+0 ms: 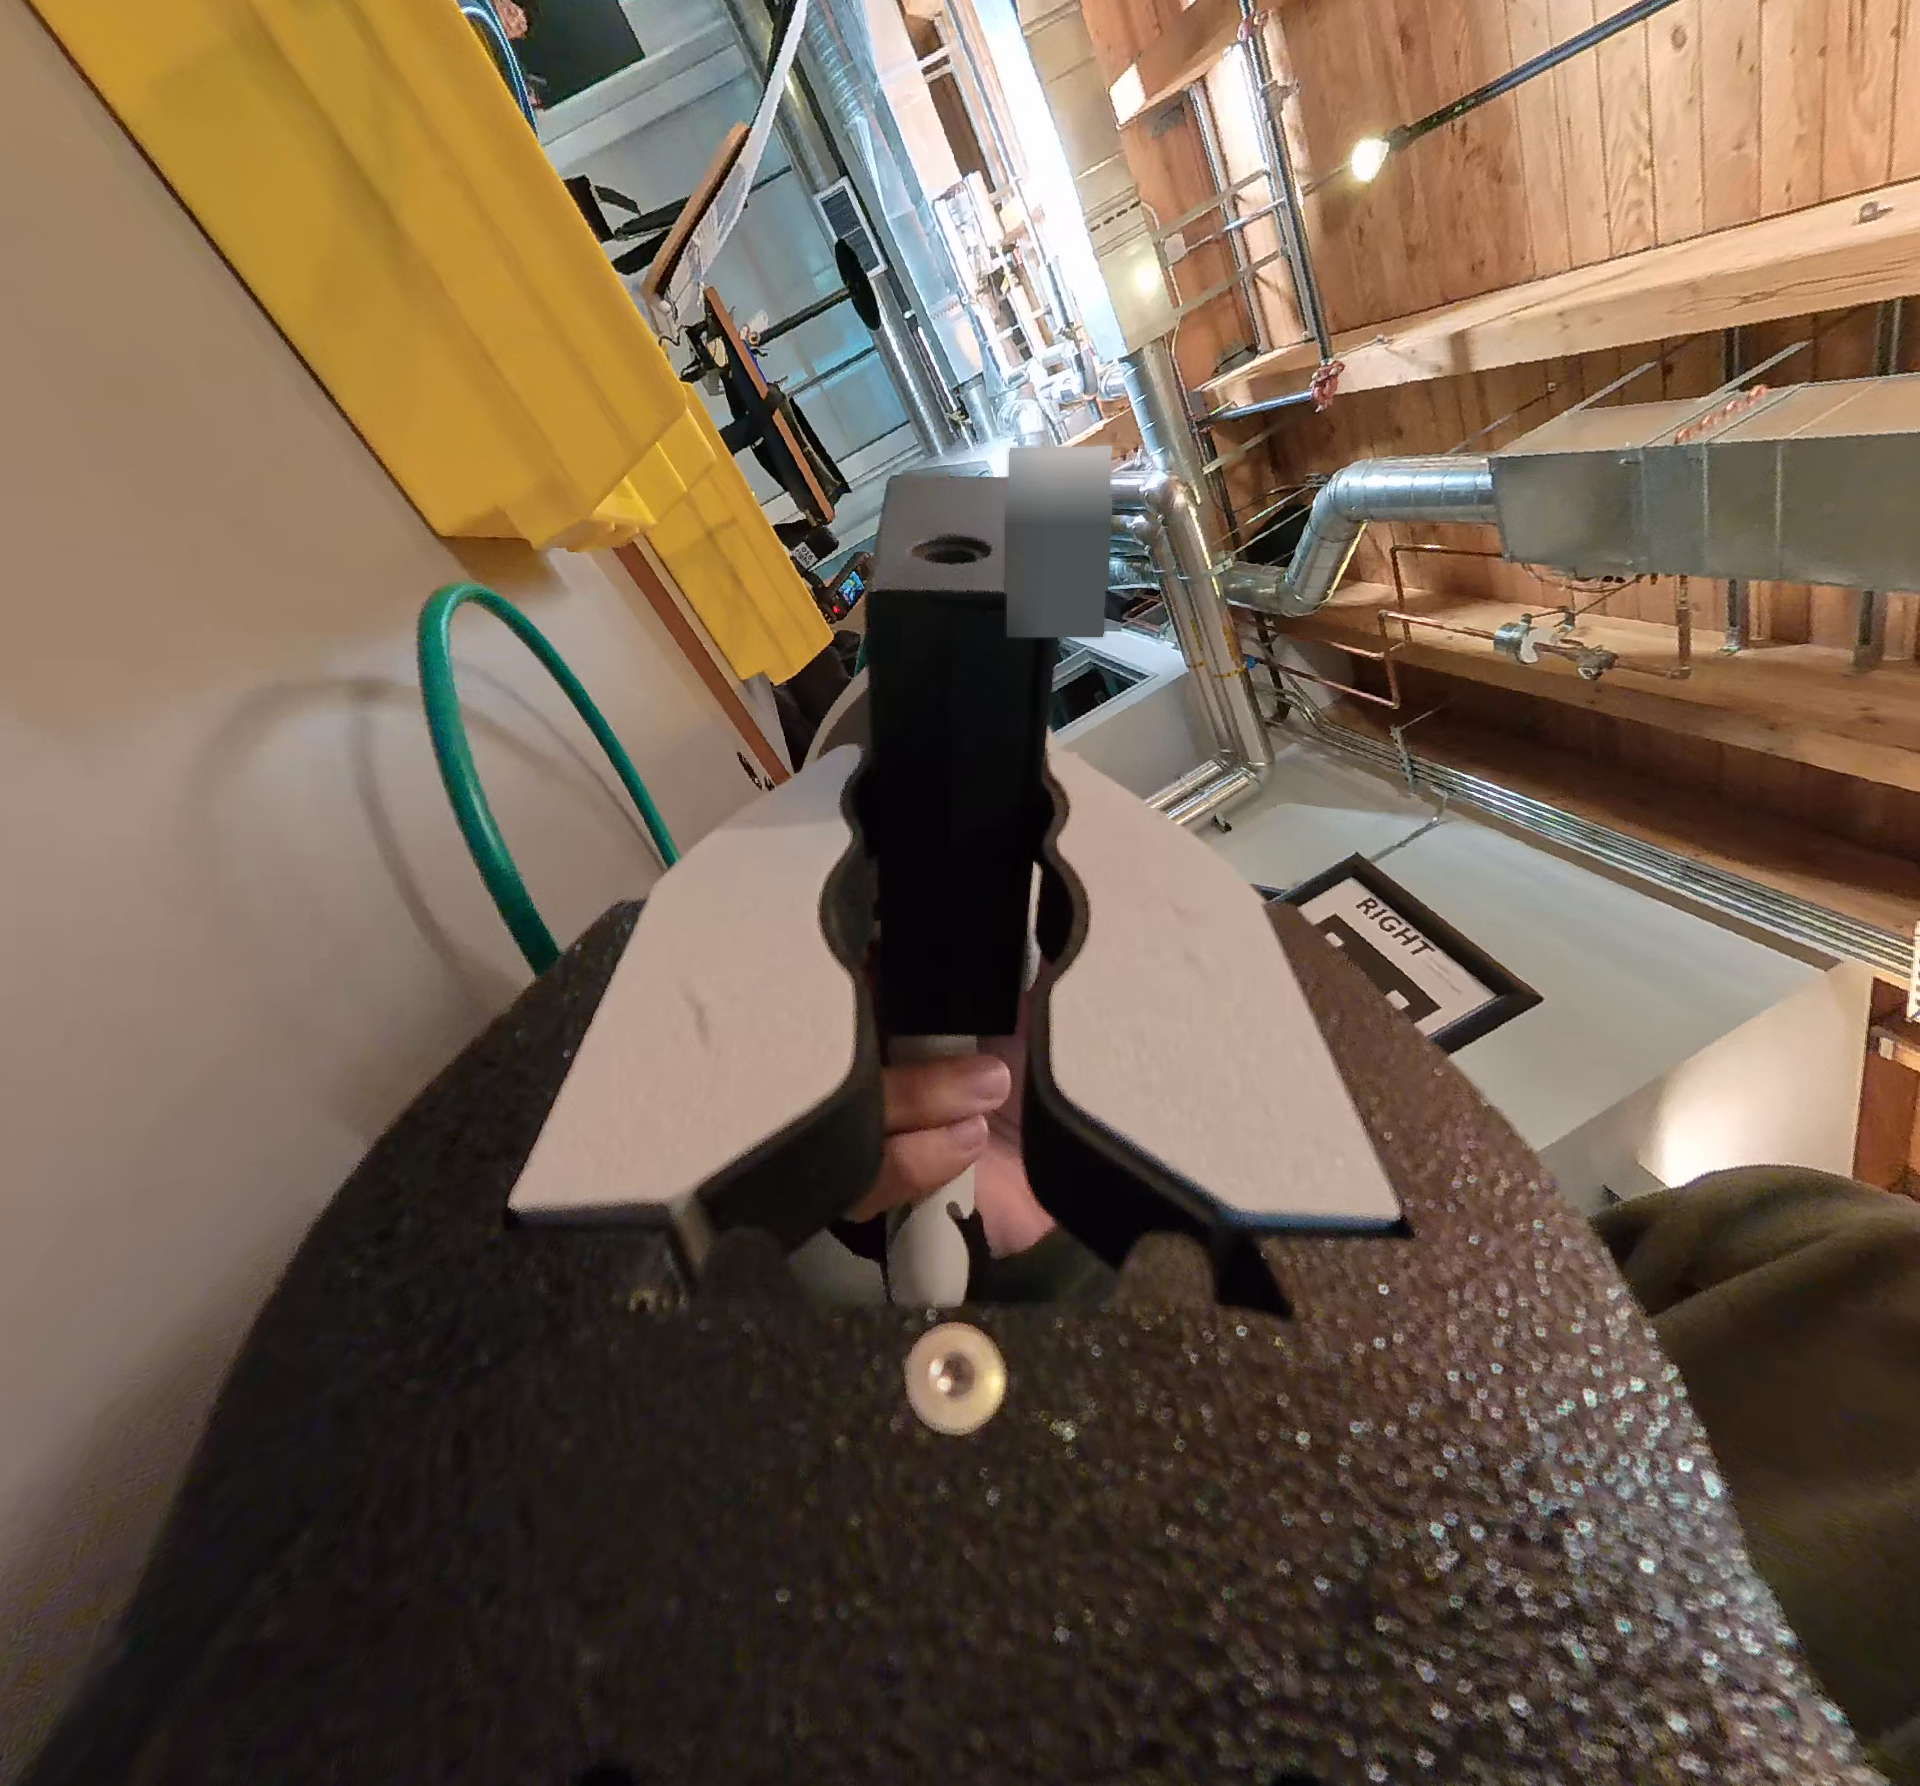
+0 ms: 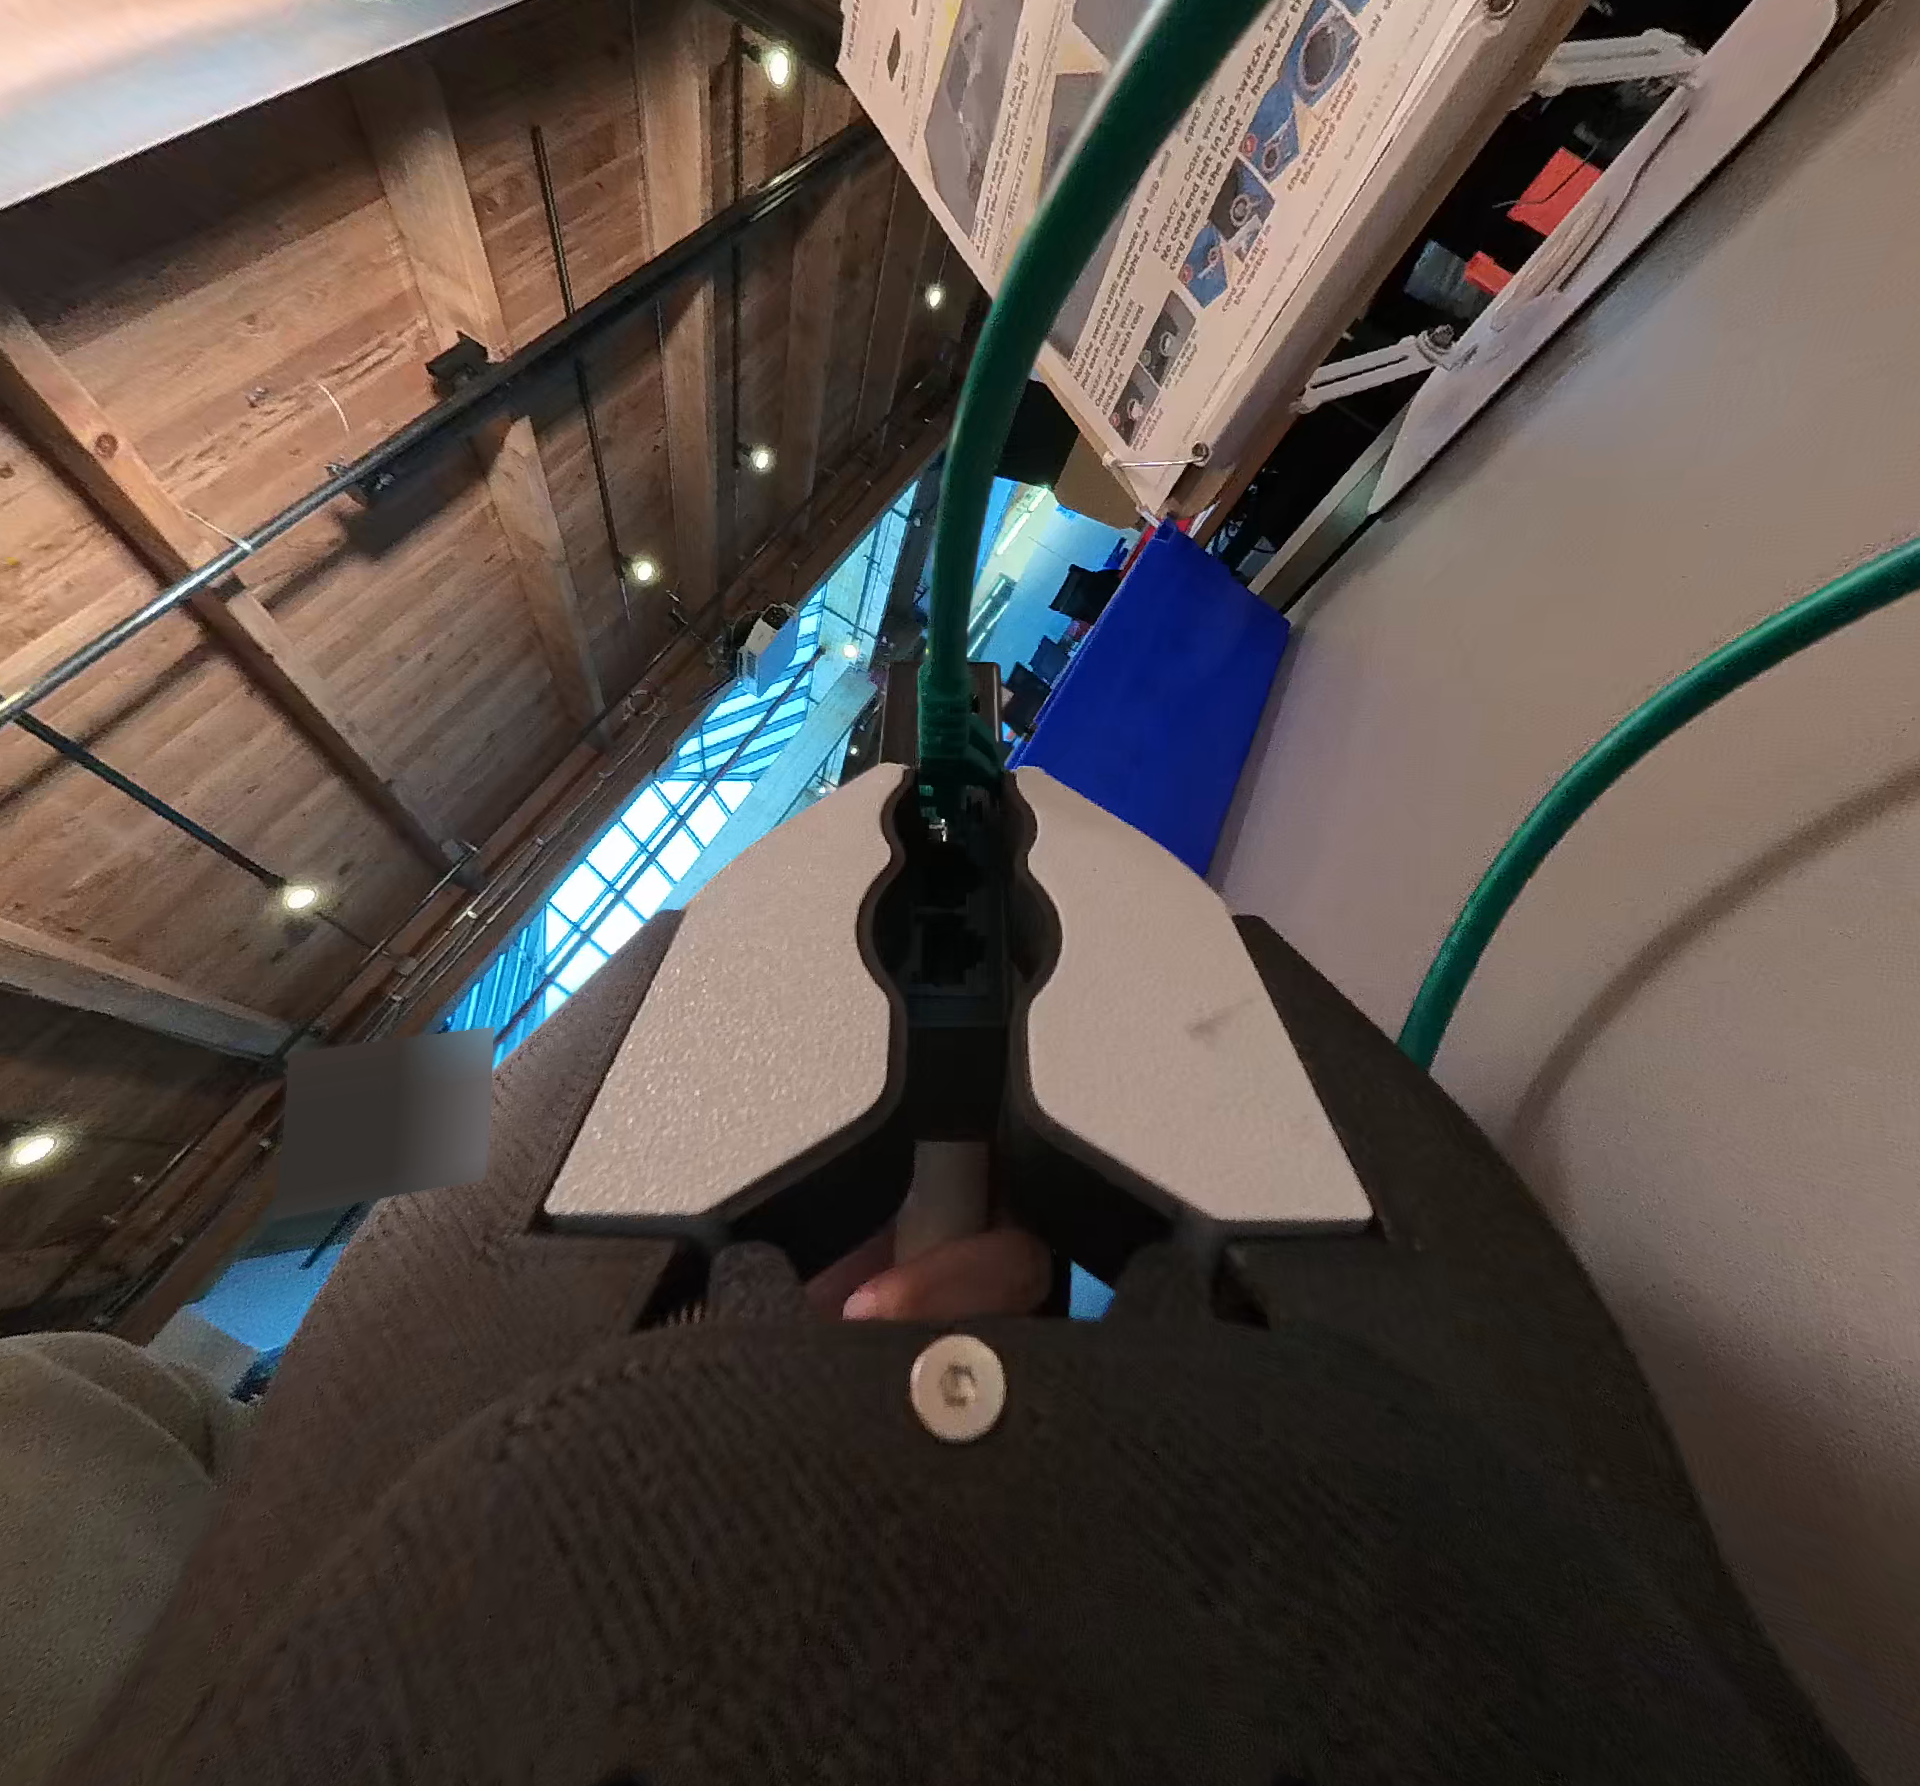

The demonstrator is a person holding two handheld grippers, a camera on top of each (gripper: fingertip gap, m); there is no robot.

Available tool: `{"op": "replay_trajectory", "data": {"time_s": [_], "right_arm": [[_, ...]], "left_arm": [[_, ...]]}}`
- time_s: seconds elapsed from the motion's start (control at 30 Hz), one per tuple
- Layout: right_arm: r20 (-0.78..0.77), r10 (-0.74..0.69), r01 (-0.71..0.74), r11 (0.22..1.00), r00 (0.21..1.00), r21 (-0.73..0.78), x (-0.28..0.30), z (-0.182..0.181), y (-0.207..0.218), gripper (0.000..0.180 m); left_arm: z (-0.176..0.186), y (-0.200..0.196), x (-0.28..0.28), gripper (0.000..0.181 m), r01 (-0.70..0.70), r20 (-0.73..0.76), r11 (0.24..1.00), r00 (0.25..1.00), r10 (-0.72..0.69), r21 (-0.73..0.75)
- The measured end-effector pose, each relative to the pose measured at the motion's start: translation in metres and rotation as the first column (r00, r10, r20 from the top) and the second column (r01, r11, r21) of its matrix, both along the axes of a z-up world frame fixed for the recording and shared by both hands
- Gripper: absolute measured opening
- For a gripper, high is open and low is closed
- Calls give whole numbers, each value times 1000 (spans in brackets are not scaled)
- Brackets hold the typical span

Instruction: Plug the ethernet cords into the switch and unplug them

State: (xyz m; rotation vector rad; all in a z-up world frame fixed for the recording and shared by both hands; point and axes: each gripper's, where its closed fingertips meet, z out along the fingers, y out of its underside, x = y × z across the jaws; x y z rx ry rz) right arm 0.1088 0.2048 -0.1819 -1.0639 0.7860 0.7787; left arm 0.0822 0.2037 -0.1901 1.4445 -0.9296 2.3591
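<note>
Wooden ceiling planks and metal ducts fill the background of both tilted views. At centre of the left wrist view, the left gripper (image 1: 951,863) is clamped on the black switch (image 1: 954,760), whose plain dark side faces the camera — yellow bins (image 1: 416,209) sit at upper left on a pale table (image 1: 208,697). At centre of the right wrist view, the right gripper (image 2: 956,863) pinches the switch's port face, where a green ethernet cord (image 2: 1039,302) sits plugged in and arcs toward the top — a blue bin (image 2: 1153,697) lies right of centre.
</note>
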Motion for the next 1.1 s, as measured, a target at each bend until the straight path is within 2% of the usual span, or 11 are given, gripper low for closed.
{"op": "replay_trajectory", "data": {"time_s": [0.23, 0.4, 0.7, 1.1], "right_arm": [[41, -54, 56, 998, 998, -36, 2, -3, 0, 14], [70, -62, 64, 998, 996, -26, 3, -3, 3, 14], [-13, -65, 65, 998, 998, -27, 12, -16, 6, 14], [-42, -53, 53, 999, 998, 9, 10, -13, 12, 13]], "left_arm": [[-4, -2, 2, 28, -6, -11, 1000, 1000, 6, 10], [-3, 3, 7, 26, -121, 14, 992, 993, 121, 22], [-15, 7, 16, 27, -230, -93, 971, 970, 224, -61], [-11, 16, 16, 27, -367, -72, 926, 929, 362, -90]]}}
